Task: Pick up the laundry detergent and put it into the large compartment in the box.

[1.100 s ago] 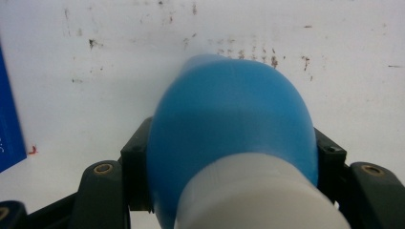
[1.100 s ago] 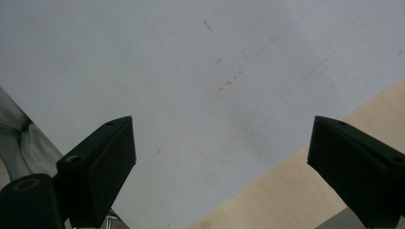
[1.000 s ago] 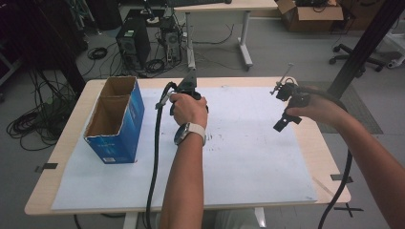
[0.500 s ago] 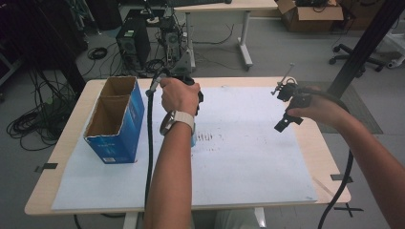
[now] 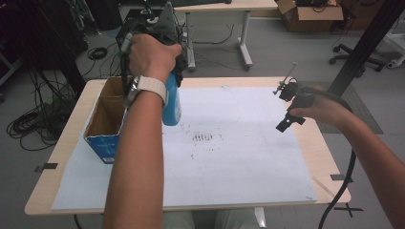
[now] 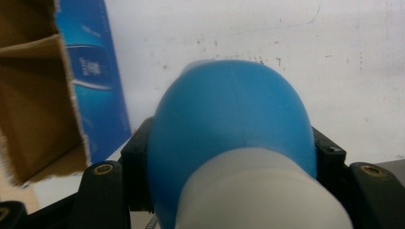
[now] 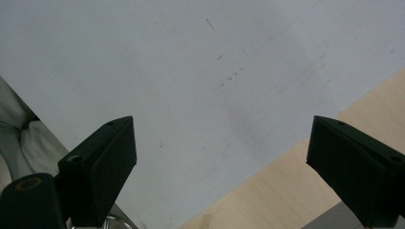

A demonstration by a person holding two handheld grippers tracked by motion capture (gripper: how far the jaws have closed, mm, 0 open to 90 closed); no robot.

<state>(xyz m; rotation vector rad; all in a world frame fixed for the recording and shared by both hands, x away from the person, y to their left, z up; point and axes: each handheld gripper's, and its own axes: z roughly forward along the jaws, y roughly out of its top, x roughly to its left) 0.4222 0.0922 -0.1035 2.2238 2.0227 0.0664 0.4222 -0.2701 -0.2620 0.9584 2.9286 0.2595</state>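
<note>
Gripping blue bottle (image 6: 229, 138), left gripper (image 5: 160, 28), seemingly raised

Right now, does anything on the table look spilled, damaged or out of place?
Only small things: dark smudges mark the white paper sheet near its middle, and the open cardboard box has a ragged torn edge. Nothing spilled.

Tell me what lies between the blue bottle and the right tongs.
Nothing: in the high view just bare white paper with small dark marks lies between the bottle and the right tongs.
</note>
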